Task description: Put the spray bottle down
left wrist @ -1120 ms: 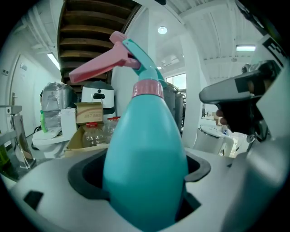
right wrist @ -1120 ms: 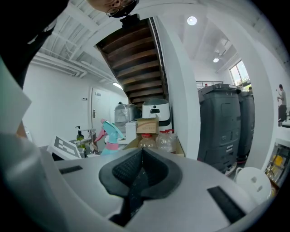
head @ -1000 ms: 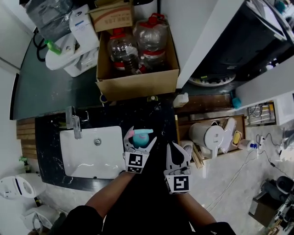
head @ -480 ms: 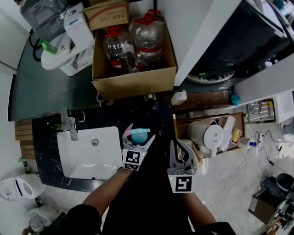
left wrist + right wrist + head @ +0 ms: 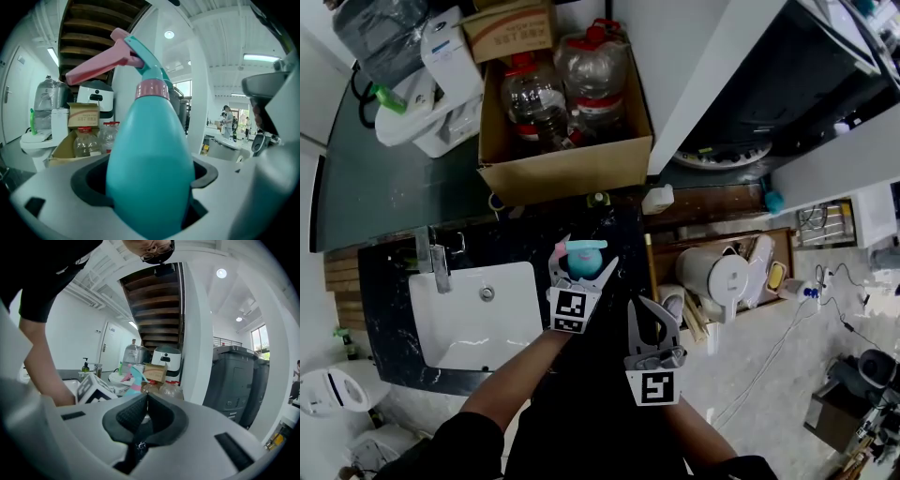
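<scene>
My right gripper (image 5: 651, 326) is nearest me, well right of the sink (image 5: 455, 323), its jaws pressed together on nothing. Just ahead of it, closer to the sink, my left gripper (image 5: 582, 266) is clamped round the belly of the teal spray bottle (image 5: 149, 145). The bottle stands upright over the black counter (image 5: 389, 281), just right of the sink, with its pink trigger on the sink side. I cannot tell whether its base touches. Beyond the sink sits a cardboard box (image 5: 567, 171) holding plastic jugs (image 5: 534, 98).
</scene>
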{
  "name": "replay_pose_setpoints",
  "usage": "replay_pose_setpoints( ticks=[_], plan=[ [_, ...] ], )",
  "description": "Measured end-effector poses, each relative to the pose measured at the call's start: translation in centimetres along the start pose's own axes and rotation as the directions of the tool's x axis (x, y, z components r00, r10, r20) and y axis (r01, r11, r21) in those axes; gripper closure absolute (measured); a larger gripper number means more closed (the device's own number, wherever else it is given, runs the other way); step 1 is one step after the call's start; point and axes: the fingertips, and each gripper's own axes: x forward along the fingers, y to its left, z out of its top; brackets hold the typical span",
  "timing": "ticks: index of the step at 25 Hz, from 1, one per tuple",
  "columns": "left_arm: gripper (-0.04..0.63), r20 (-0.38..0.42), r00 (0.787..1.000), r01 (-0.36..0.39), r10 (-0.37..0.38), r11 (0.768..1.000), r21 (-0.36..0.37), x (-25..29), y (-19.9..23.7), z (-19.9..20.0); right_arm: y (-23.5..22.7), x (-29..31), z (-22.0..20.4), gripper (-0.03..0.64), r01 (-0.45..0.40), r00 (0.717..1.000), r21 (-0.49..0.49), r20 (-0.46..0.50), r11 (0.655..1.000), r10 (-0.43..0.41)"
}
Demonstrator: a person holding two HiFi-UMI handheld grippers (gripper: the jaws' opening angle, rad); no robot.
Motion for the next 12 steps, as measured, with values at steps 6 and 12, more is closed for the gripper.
replay_pose_setpoints(
  ticks=[6,12],
  plan=[
    [0.147,0.029,0.999,0.027,-0.029,0.997,0.071,5.9,0.2,2.5,-1.4,0.6,-1.1,0.600,0.027,1.000,0.004,-0.003,1.000,-0.027],
    [0.147,0.002,0.999,0.037,-0.037,0.997,0.065,8.3,-0.1,1.8,-6.0,3.7,-1.8,0.600,0.081,0.996,0.099,0.023,0.992,-0.084]
  ],
)
